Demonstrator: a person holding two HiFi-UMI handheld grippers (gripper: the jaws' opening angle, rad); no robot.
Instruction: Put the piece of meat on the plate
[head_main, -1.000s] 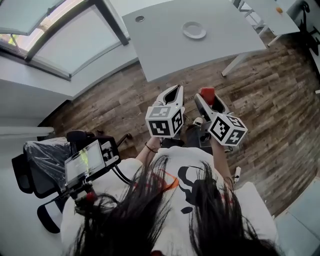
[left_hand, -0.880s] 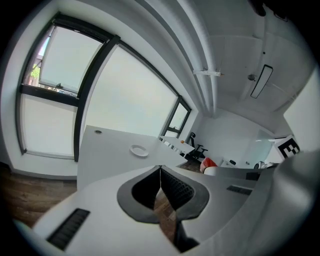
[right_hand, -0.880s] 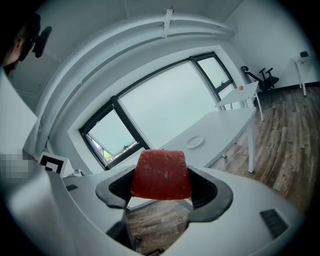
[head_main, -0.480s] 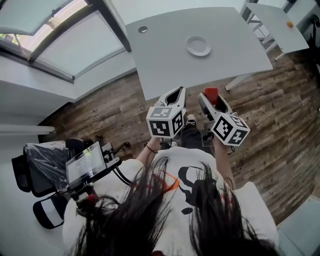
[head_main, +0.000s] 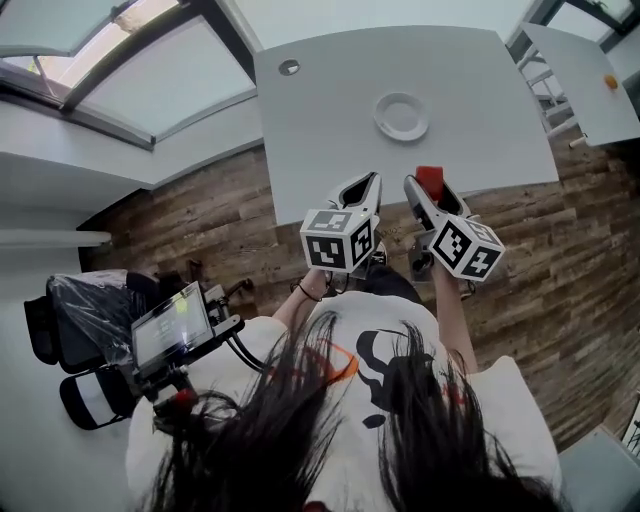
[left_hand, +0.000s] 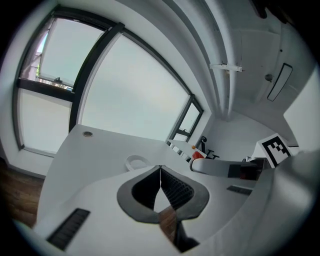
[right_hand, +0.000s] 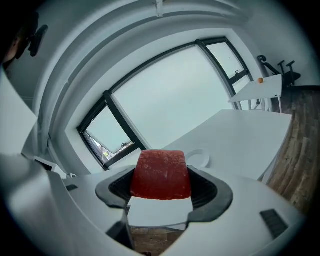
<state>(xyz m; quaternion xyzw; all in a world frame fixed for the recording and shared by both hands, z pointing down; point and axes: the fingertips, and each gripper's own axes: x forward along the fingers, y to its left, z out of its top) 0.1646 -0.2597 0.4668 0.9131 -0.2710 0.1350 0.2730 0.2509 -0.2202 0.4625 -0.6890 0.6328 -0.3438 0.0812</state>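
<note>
White worktop (head_main: 320, 110) | plate (head_main: 402, 116) mid-worktop, bare | right gripper (head_main: 430, 186) pinching piece of meat (head_main: 430, 177) by near edge | left gripper (head_main: 366, 182) pressed together, empty | advice: carry level over plate, lower, then release.

- A white table (head_main: 330, 120) fills the upper middle of the frame, with a white plate (head_main: 402, 116) right of its centre and a small round hole (head_main: 289, 67) near its upper left corner
- The left gripper (head_main: 372, 181) reaches over the table's near edge at mid-frame, its jaws meeting at the tips
- Just right of it, the right gripper (head_main: 429, 186) carries a red piece of meat (head_main: 431, 178) at its tip, below the plate and apart from it
- A second table (head_main: 585, 60) in the upper right corner bears a small orange object (head_main: 610, 82)
- Wooden floor (head_main: 190, 225) spans the middle, and a screen (head_main: 170, 325) sits at lower left
</note>
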